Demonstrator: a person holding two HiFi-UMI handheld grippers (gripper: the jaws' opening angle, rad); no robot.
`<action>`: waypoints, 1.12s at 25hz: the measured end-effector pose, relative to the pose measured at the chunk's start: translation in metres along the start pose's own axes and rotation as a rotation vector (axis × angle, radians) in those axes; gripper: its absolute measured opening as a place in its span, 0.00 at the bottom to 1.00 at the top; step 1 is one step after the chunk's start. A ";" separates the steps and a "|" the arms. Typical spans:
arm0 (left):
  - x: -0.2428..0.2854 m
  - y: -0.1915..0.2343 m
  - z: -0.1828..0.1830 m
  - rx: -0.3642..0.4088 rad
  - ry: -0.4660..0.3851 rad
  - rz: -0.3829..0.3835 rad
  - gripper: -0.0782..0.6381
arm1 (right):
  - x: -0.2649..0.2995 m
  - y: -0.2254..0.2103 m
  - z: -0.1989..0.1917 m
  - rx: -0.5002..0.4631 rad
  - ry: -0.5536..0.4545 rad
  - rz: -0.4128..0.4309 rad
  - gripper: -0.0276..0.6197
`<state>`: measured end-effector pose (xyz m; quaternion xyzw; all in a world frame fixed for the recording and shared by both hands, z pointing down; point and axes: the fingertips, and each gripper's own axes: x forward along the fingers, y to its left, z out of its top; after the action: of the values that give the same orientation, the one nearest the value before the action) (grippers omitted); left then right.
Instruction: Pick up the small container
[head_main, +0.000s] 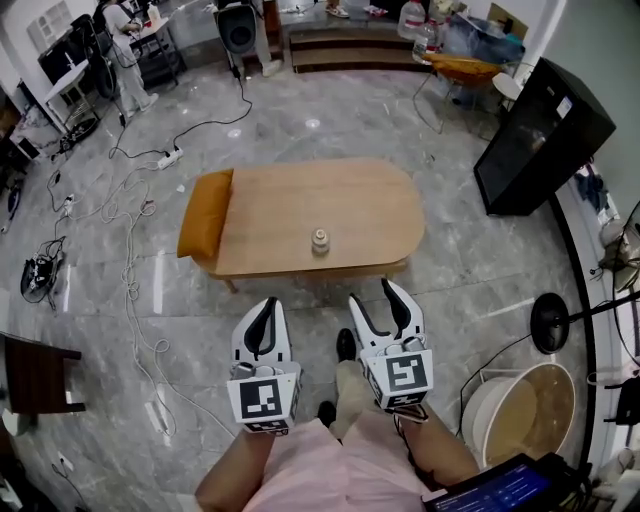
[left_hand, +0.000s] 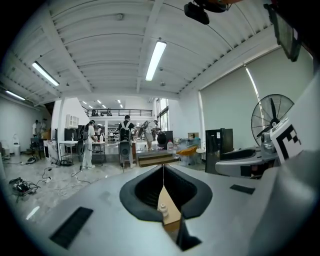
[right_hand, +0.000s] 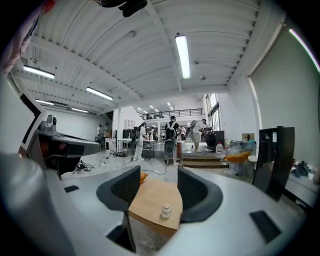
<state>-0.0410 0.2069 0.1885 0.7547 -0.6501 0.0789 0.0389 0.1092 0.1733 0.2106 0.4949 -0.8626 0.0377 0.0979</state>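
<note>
The small white container (head_main: 320, 241) stands near the front edge of the wooden table (head_main: 300, 195), a good way ahead of both grippers. My left gripper (head_main: 267, 305) hangs over the floor short of the table, shut with nothing in it. My right gripper (head_main: 373, 293) is level with it to the right and stands open and empty. In the left gripper view the container (left_hand: 163, 212) shows low through the gap under the closed tips of the left gripper (left_hand: 163, 167). The right gripper view has the container (right_hand: 164, 212) on the table, between the parted jaws of the right gripper (right_hand: 158, 172).
An orange cushion (head_main: 205, 215) hangs off the table's left end. Cables (head_main: 130, 200) trail across the marble floor at left. A black cabinet (head_main: 540, 135) stands at right, with a round stand base (head_main: 550, 322) and a white tub (head_main: 515, 410) nearer. A person (head_main: 120, 50) stands far back.
</note>
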 end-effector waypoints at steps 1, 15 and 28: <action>0.011 0.003 0.003 -0.001 -0.002 0.006 0.13 | 0.010 -0.007 0.002 0.004 0.000 0.001 0.40; 0.138 0.028 0.045 0.028 -0.002 0.093 0.13 | 0.141 -0.068 0.047 -0.005 -0.035 0.116 0.41; 0.201 0.102 0.027 -0.022 0.024 0.107 0.13 | 0.238 -0.057 0.039 -0.016 0.011 0.123 0.42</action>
<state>-0.1116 -0.0088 0.1920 0.7175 -0.6898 0.0825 0.0507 0.0364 -0.0640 0.2196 0.4399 -0.8911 0.0395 0.1041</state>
